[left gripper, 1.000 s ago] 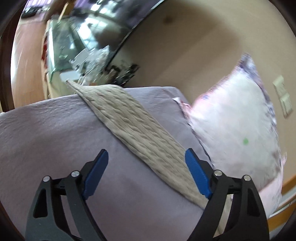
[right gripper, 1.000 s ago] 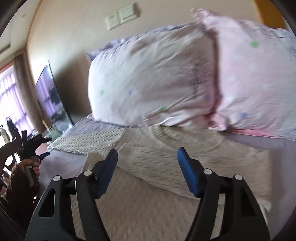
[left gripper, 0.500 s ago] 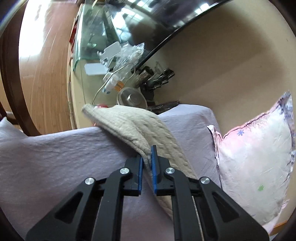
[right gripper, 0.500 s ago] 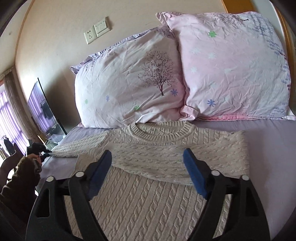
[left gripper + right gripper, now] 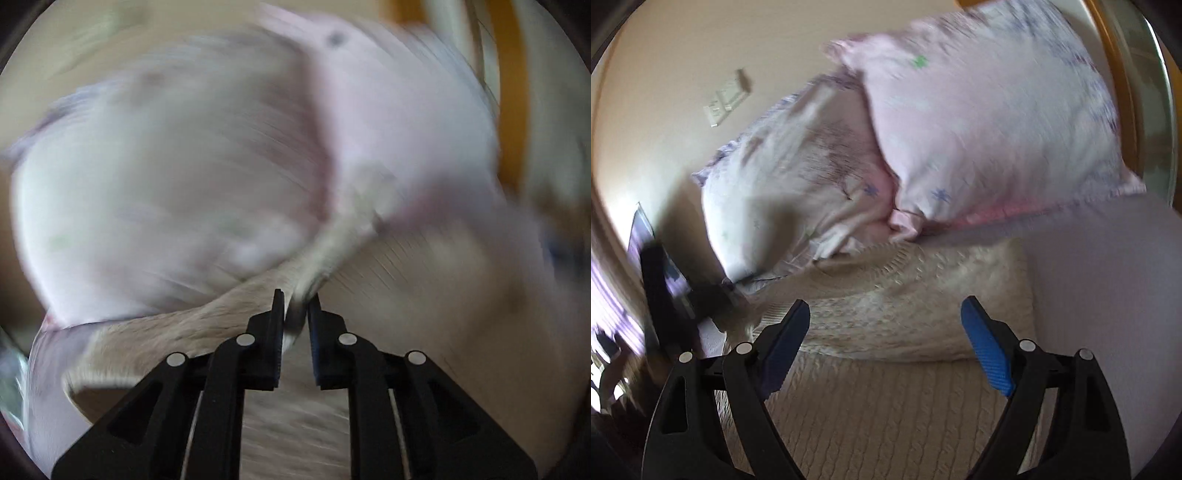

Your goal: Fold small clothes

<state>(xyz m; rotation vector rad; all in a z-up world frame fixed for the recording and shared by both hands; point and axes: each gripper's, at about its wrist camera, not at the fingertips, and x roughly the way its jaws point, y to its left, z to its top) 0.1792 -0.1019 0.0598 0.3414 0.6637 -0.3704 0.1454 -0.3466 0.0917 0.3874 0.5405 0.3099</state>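
Now the left gripper [image 5: 295,306] pinches the sweater [image 5: 908,317] sleeve; the right gripper [image 5: 886,325] hangs spread, pillows [image 5: 979,122] at twelve o'clock.

sweater [image 5: 886,417]: cream knitted cloth, cable-ribbed, rough and matt
sleeve [image 5: 207,325]: same cream knit, blurred, pinched in the left gripper [image 5: 295,306]
left gripper: matt black plastic arms, small bright metal pins
right gripper [image 5: 886,325]: matt black plastic arms, ridged blue pads [image 5: 988,350], metal pins
pillows [image 5: 979,122]: pale pink smooth cloth, printed, lightly creased
bed sheet [image 5: 1108,295]: lilac cloth, matt
headboard [image 5: 1123,92]: orange-brown wood, slightly glossy
wall plate [image 5: 727,98]: smooth pale plastic
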